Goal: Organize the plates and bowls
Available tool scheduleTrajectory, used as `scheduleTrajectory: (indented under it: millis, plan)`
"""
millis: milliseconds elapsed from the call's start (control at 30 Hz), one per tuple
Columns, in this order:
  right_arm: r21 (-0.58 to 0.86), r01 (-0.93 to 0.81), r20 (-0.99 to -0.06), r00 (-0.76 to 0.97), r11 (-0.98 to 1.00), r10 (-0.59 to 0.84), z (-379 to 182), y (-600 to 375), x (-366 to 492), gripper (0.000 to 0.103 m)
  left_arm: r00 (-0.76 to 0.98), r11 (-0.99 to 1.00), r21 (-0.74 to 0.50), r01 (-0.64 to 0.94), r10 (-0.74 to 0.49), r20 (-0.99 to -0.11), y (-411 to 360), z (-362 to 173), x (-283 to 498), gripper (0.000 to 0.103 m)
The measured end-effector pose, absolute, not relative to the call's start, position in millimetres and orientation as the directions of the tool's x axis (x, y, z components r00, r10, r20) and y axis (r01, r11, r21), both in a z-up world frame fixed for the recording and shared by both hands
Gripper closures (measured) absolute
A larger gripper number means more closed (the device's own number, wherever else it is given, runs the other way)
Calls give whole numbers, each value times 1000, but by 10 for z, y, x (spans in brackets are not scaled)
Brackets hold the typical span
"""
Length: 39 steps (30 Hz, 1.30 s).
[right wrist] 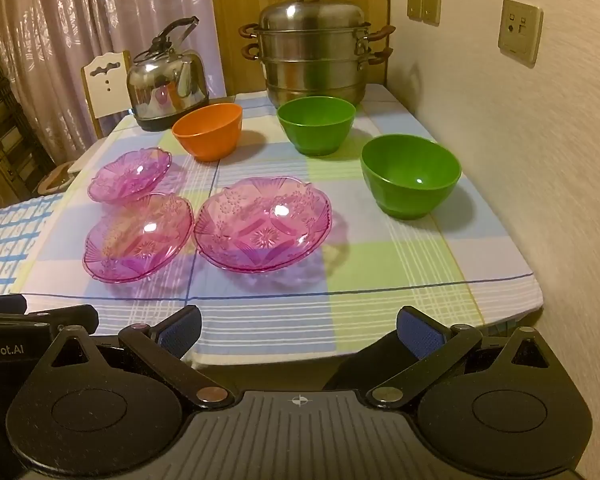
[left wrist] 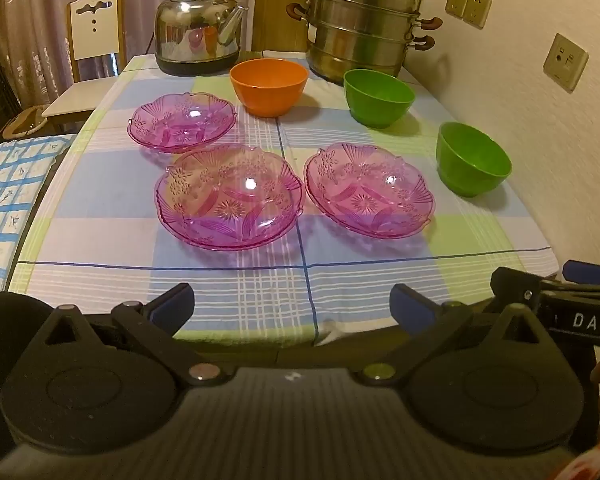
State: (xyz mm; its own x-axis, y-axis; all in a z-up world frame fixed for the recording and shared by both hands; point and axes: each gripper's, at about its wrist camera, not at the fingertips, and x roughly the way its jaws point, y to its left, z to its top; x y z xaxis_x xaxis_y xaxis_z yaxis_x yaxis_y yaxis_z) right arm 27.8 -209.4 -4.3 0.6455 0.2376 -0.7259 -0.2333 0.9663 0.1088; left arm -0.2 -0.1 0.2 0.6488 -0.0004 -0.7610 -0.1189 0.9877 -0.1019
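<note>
Nothing is gripped yet: both the left gripper (left wrist: 292,304) and right gripper (right wrist: 300,330) are held wide open, empty, short of three pink plates (left wrist: 228,196) and three bowls (left wrist: 269,86) spread unstacked on the table (left wrist: 260,296).

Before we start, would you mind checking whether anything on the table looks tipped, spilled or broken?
Nothing stands out. The three pink glass plates and the orange bowl and two green bowls all sit upright, empty and apart on the checked tablecloth, with no spill or visible crack.

steamer pot (left wrist: 360,28) lid knob cut off at top edge; chair (left wrist: 94,28) partly hidden behind table (left wrist: 100,280)
</note>
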Motion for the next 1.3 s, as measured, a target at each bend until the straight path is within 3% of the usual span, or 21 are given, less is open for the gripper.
scheduleTrajectory:
  millis: [1300]
  plan:
    - [106, -235, -721, 651, 966, 237, -12, -2114, 323, 0, 649, 987, -102, -120, 0, -761, -4, -2, -1, 0]
